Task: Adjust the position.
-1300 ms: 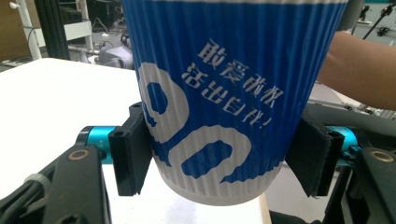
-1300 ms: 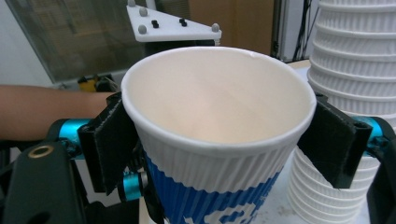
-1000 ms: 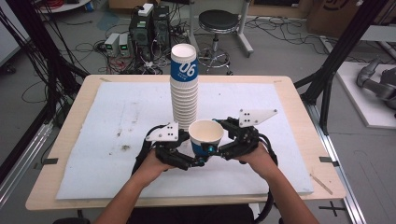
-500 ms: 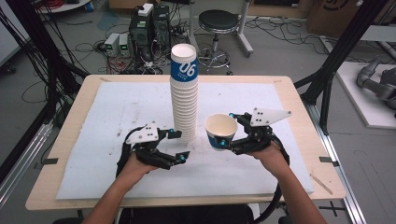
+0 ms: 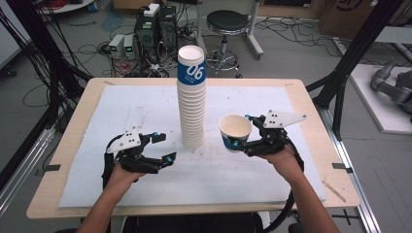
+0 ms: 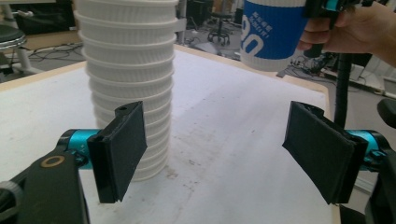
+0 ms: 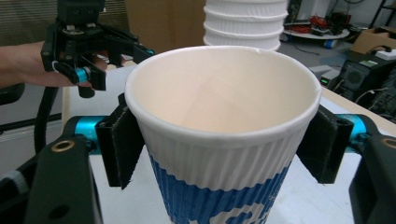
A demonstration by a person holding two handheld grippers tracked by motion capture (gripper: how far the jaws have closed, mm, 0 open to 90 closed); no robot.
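both grippers have pulled apart: right gripper (image 5: pixel 241 141) lifts its clamped paper cup (image 5: pixel 235 132) clear of the cup stack (image 5: pixel 191 104), left gripper (image 5: pixel 158 148) released, jaws wide.

Lab: floor cables (image 5: pixel 73 63), computer towers (image 5: pixel 155 29), stool (image 5: pixel 226 22)

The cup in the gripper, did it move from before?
Yes. The paper cup, held by the right gripper, moved rightward from in front of the cup stack, and now sits beside it.
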